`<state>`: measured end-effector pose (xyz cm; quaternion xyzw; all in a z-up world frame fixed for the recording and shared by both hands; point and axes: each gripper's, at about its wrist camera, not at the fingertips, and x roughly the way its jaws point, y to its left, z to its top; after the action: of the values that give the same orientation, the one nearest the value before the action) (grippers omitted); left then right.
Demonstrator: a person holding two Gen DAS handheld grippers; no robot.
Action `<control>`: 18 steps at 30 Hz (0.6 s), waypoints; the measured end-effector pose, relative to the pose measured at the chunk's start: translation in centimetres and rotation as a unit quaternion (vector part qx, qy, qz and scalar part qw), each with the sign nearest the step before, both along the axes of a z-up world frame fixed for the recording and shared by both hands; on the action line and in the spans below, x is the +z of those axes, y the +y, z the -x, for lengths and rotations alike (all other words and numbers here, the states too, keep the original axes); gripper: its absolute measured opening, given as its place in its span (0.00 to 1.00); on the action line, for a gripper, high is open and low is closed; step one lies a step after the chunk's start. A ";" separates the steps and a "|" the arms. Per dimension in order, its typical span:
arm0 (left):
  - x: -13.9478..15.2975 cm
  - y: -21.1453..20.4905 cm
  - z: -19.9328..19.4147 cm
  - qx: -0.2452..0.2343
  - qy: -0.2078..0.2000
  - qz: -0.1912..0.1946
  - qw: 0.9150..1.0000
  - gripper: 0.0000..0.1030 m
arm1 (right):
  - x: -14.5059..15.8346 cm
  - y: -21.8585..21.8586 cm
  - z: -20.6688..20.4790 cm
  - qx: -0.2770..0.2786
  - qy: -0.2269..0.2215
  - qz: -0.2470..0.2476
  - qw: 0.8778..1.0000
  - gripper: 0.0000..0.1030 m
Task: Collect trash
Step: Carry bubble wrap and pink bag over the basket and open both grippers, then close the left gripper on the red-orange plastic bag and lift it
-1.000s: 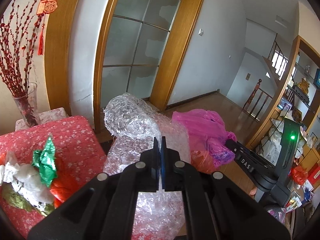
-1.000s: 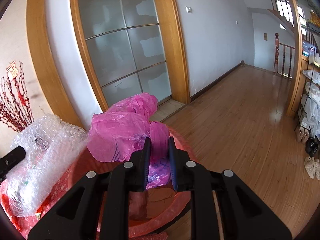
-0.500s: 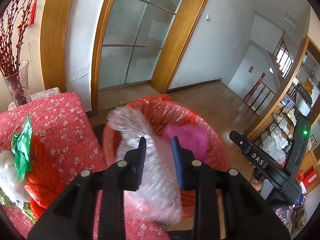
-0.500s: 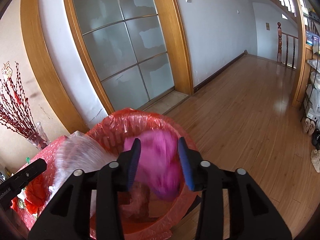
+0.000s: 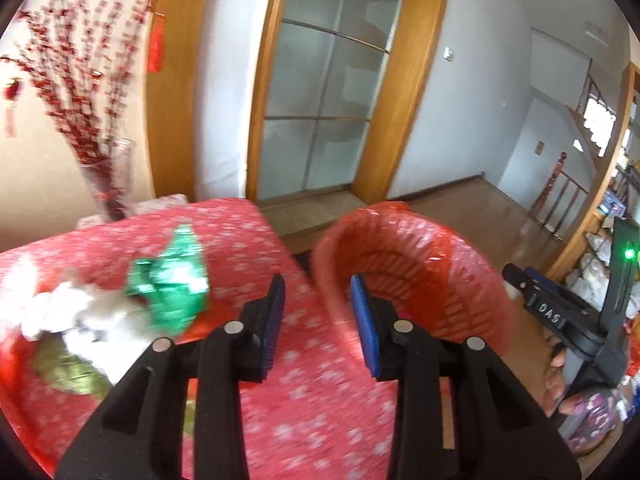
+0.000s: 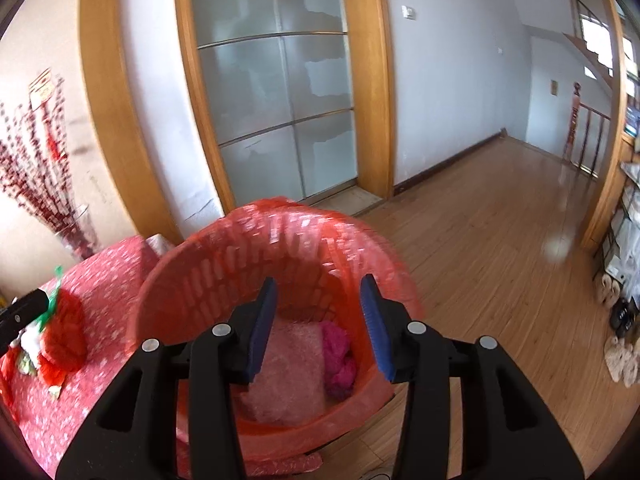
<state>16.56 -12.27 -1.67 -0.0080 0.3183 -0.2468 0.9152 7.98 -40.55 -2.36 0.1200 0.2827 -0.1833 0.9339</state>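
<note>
- Here, two grippers show: the left gripper (image 5: pixel 318 312) and the right gripper (image 6: pixel 318 322), each with its jaws spread wide and nothing between them.
- One red basket (image 6: pixel 280 240) lined with a red bag stands on the floor just beside the table; in the right wrist view it fills the centre.
- Two pieces of trash lie inside it: one sheet of bubble wrap (image 6: pixel 286 372) and, at its 3 o'clock, one pink bag (image 6: pixel 338 358).
- Trash on the table, at 9 o'clock in the left wrist view: one green foil wrapper (image 5: pixel 172 284), some white crumpled paper (image 5: pixel 80 312), blurred.
- The table (image 5: pixel 304 412) wears a red cloth with white flowers.
- One glass vase (image 5: pixel 108 180) of red twigs stands at 10 o'clock.
- Frosted glass doors (image 6: pixel 276 88) in wooden frames, a wooden floor (image 6: pixel 500 248).
</note>
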 end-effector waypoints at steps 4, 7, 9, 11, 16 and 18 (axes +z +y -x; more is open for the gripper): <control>0.4 4.4 1.1 0.042 -0.010 -0.007 0.999 0.36 | 0.4 2.8 -0.3 0.036 0.001 0.006 0.999 0.43; 0.6 8.5 2.1 0.086 -0.020 -0.016 0.996 0.41 | 0.6 5.3 -0.4 0.066 0.000 0.009 0.998 0.43; 0.5 11.7 2.8 0.127 -0.030 -0.031 0.991 0.43 | 0.6 6.9 -0.6 0.084 -0.002 0.006 0.996 0.43; 0.3 15.0 3.5 0.169 -0.036 -0.046 0.984 0.44 | 0.6 8.7 -0.9 0.103 -0.002 0.003 0.995 0.43; -1.3 23.0 4.7 0.264 -0.025 -0.077 0.961 0.54 | 0.0 12.5 -1.1 0.142 -0.001 0.000 0.990 0.48; -2.3 25.6 4.5 0.289 -0.005 -0.073 0.954 0.56 | -0.3 13.7 -1.5 0.154 0.002 -0.002 0.988 0.48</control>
<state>12.05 13.33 -3.98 -0.0315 0.3151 0.0525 0.9471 9.47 -26.88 -2.66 0.0767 0.2995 -0.0371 0.9503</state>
